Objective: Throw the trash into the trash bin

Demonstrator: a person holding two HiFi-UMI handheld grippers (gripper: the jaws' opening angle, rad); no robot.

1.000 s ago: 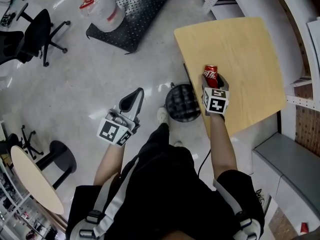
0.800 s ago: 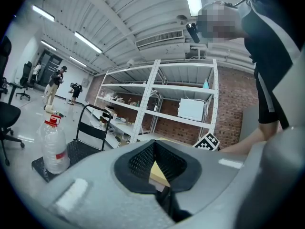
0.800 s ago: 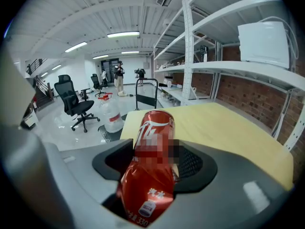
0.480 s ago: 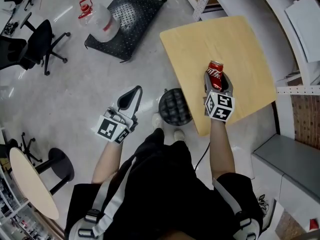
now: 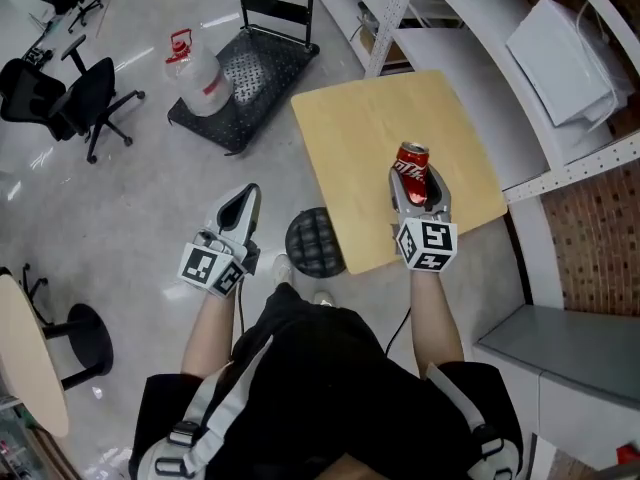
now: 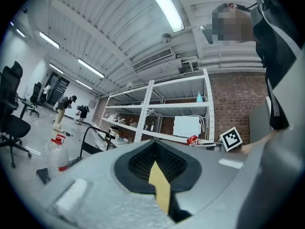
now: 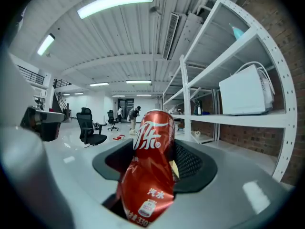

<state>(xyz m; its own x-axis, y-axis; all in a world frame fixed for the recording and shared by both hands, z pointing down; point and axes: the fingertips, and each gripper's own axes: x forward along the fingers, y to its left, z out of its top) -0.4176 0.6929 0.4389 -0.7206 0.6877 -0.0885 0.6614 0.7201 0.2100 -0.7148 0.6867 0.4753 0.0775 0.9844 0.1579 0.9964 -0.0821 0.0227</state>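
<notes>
Trash bin: on the floor by the table's near left edge, between both grippers.
Right gripper: jaws clamped on the can, above the table's near edge.
Left gripper: jaws together, empty.
Can: long axis along the jaws; bin lies left and below.

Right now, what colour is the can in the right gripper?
The can is red with white lettering, clearest in the right gripper view.

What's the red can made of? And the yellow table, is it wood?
The red can is probably thin metal, shiny with printed paint; its side is dented and creased. The table looks like pale wood or wood-look board, smooth and matte; which one I can't tell.
</notes>
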